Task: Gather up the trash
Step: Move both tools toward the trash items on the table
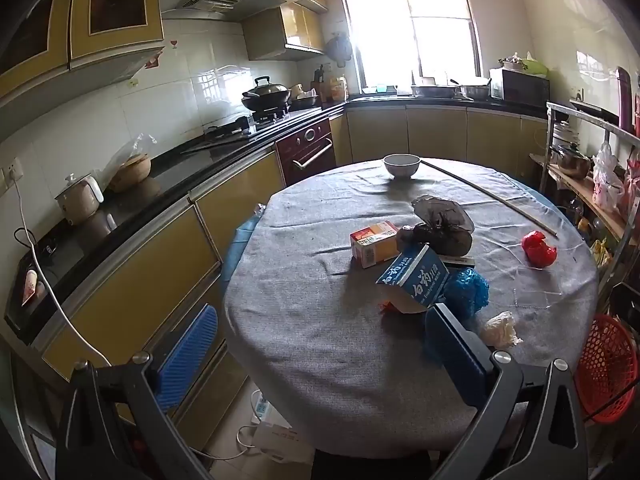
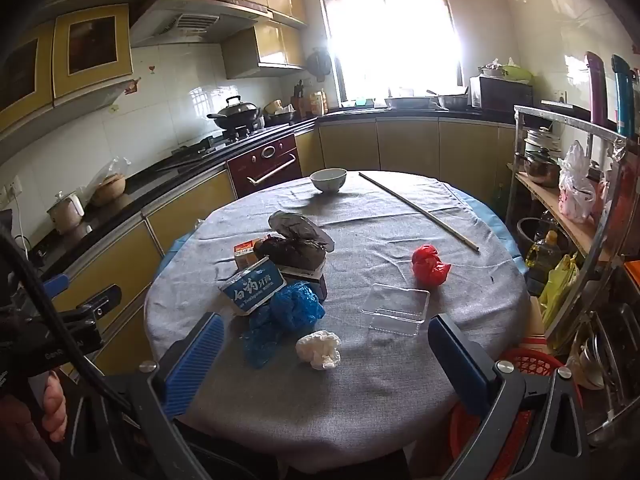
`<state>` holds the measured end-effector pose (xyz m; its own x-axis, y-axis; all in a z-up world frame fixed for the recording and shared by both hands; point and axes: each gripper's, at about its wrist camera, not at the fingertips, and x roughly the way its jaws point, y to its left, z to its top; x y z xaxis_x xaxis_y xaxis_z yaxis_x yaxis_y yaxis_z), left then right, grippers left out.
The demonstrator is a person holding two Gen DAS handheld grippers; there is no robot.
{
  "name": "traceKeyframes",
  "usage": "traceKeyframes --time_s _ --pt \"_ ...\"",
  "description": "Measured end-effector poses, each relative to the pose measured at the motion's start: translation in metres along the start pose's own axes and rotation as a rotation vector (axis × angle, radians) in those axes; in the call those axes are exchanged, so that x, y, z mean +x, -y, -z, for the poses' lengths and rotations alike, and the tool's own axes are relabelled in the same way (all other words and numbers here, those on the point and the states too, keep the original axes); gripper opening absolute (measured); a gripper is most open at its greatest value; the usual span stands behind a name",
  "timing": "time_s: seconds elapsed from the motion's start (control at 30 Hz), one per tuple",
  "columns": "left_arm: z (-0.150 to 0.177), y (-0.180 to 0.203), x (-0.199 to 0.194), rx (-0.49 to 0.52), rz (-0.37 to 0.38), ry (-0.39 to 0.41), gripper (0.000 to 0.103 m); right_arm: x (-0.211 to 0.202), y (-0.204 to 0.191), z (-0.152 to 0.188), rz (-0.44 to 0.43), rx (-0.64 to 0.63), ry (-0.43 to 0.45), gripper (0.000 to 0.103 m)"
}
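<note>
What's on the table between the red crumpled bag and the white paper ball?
A clear plastic tray lies between the red bag and the white paper ball, plain in the right wrist view.

Bright sunlit window (image 1: 408,28) far ahead of tongs; yellow cabinets (image 1: 132,280), white tiled wall (image 1: 120,120) leftward; metal shelf rack (image 2: 576,216) rightward.

Bowl (image 2: 328,179) sitting upright at the far side of the round worktop (image 2: 360,380), which is wearing a grey cloth. Long thin rod (image 2: 418,211) lying beside the bowl, running diagonally toward the right edge. Lidded wok (image 1: 266,95) resting on the stove. Oven (image 1: 308,151) standing shut below it. Kettle (image 1: 78,197) standing on the black counter (image 1: 132,208). Microwave (image 2: 502,98) sitting near the window (image 2: 384,28). Shelf rack (image 2: 568,208) standing right, holding pots.
</note>
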<state>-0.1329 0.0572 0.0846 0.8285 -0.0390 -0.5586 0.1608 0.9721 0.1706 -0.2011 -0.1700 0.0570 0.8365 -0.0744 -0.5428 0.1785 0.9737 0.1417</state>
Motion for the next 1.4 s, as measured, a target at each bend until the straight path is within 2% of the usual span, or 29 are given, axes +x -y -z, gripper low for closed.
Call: traceKeyframes --time_s 0.53,0.9,1.1,1.27,1.4 --pt "0.005 0.001 0.007 -0.003 -0.002 -0.006 0.103 -0.003 -0.005 0.005 -0.007 0.007 -0.002 0.103" --pt "0.010 0.001 0.022 -0.010 0.008 -0.038 0.103 0.014 0.000 0.006 -0.047 0.040 -0.025 0.103" --pt "0.012 -0.008 0.060 -0.039 0.108 -0.120 0.103 0.050 0.010 0.018 -0.081 0.053 -0.092 0.101" --pt "0.006 -0.007 0.094 -0.012 0.207 -0.166 0.103 0.085 0.017 0.023 -0.151 0.131 -0.210 0.086" --pt "-0.008 0.001 0.123 0.021 0.323 -0.210 0.103 0.116 0.015 0.025 -0.197 0.164 -0.305 0.077"
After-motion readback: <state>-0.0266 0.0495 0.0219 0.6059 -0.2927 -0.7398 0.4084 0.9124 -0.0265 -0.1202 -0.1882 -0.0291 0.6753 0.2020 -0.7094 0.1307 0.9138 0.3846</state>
